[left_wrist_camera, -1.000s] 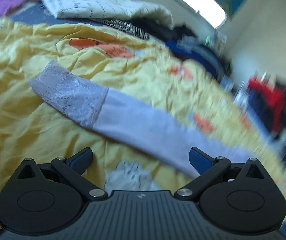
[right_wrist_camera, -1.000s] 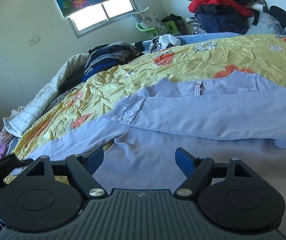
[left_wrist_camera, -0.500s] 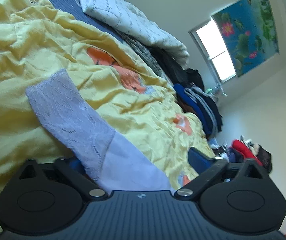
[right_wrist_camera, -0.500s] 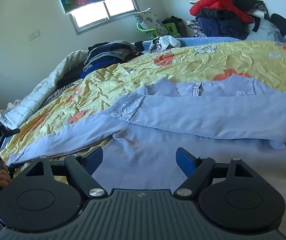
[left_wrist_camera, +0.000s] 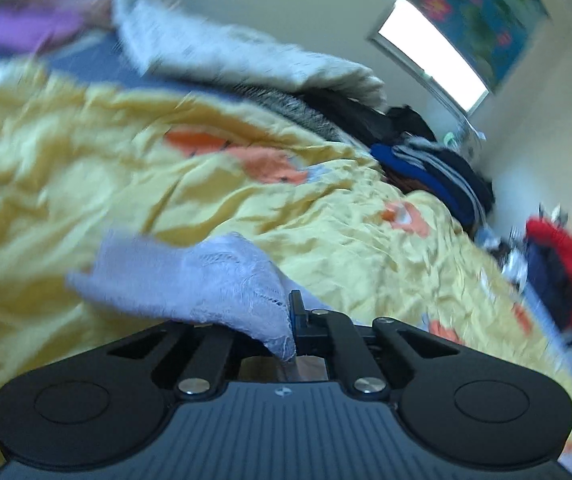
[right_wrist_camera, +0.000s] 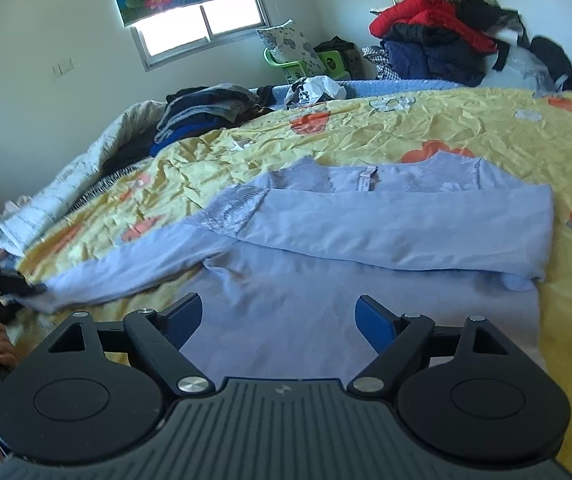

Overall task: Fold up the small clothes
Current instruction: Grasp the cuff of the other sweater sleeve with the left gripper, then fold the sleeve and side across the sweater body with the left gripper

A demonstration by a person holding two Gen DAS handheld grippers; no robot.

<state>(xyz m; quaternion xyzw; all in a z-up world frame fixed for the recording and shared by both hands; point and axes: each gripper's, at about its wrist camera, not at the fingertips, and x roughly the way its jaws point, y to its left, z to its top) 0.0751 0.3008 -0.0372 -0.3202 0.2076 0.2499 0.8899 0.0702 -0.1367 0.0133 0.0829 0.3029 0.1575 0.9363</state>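
Observation:
A pale lilac long-sleeved top [right_wrist_camera: 366, 248] lies flat on the yellow flowered bedspread [right_wrist_camera: 466, 132]. Its right sleeve is folded across the chest. Its left sleeve [right_wrist_camera: 125, 272] stretches out to the left. My left gripper [left_wrist_camera: 292, 320] is shut on the lace cuff [left_wrist_camera: 221, 280] of that sleeve and holds it just above the bedspread [left_wrist_camera: 165, 208]. My right gripper [right_wrist_camera: 277, 316] is open and empty, hovering over the lower body of the top.
Piles of folded and loose clothes [right_wrist_camera: 205, 108] line the far side of the bed, with a red and dark heap [right_wrist_camera: 438, 40] at the back right. A white quilt [left_wrist_camera: 245, 56] lies along the bed's edge. A window [right_wrist_camera: 201, 24] is behind.
My left gripper has closed on the lace cuff of the outstretched sleeve and is moving, so its view is blurred. My right gripper has stayed open over the top.

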